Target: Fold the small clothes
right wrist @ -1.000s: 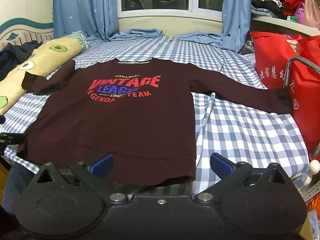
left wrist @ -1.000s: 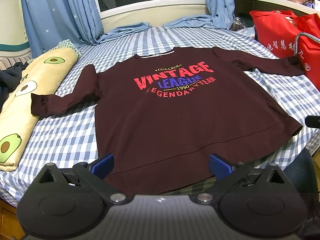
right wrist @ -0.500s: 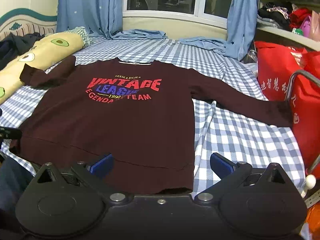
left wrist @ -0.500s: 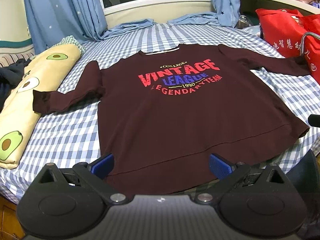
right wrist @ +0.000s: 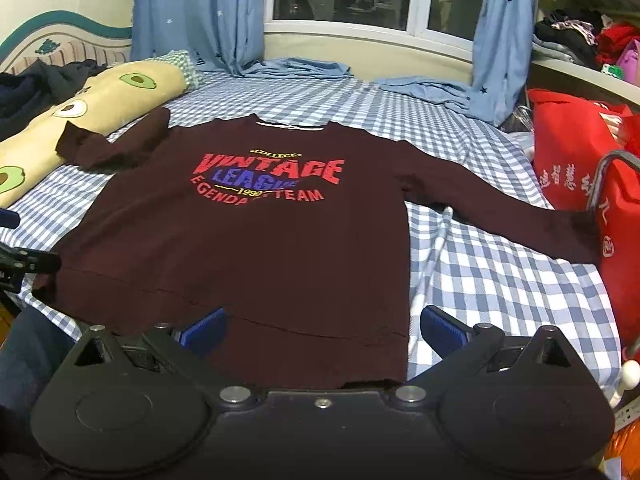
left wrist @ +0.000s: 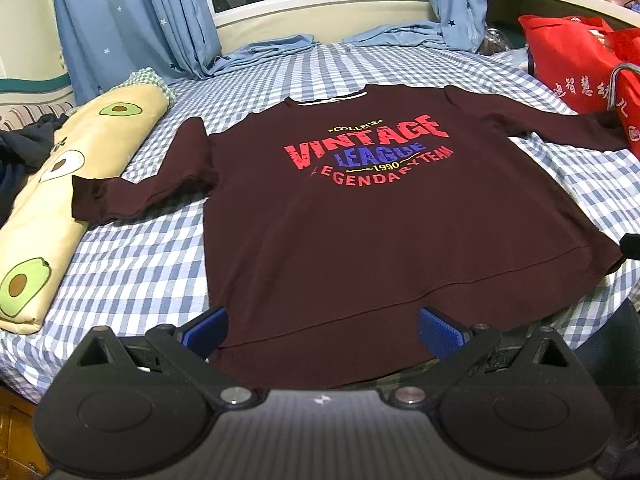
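Observation:
A dark maroon long-sleeved sweatshirt (left wrist: 360, 240) with a red and blue "VINTAGE LEAGUE" print lies flat, front up, on a blue-and-white checked bed (left wrist: 132, 272). Both sleeves are spread out sideways. It also shows in the right wrist view (right wrist: 256, 248). My left gripper (left wrist: 322, 330) is open and empty, above the hem near the bed's front edge. My right gripper (right wrist: 322, 330) is open and empty, above the hem's right part. The left gripper's edge shows at the left of the right wrist view (right wrist: 28, 262).
A long avocado-print pillow (left wrist: 68, 184) lies along the bed's left side, with dark clothes (left wrist: 20, 152) beyond it. Red bags (right wrist: 580, 184) stand at the right edge, touching the right sleeve's cuff. Blue curtains (left wrist: 132, 20) and folded blue cloth (right wrist: 304, 70) lie by the window.
Both grippers have drawn back and risen a little, so the sweatshirt sits lower and farther in both views. The sweatshirt has not moved. Both grippers stay open.

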A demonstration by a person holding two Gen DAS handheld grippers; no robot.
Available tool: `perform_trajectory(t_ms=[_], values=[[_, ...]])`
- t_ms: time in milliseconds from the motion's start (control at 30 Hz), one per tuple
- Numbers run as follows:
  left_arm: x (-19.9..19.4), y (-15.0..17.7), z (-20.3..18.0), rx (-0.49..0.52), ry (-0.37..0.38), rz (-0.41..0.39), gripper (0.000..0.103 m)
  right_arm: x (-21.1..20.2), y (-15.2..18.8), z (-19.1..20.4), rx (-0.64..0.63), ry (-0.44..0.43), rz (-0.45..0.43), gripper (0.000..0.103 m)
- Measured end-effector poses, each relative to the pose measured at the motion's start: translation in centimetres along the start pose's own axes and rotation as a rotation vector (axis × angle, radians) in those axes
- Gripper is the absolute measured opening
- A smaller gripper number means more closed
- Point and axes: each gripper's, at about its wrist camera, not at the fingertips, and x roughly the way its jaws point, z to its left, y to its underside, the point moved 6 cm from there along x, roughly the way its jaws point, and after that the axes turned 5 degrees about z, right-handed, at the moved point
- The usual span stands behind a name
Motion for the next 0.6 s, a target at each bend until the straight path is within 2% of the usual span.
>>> perform_trajectory(t_ms=[267,600], values=[[-0.8,1.1,0.6,0.012,-0.025,0.007,0.102,-0.3,0.2,1.8,0.002,-0.035,0.014,0.102],[-2.0,1.9,0.8,0.016,-0.016,-0.001,0.102,-1.2,1.0,3.1,0.041,-0.053,0.033,0.102]])
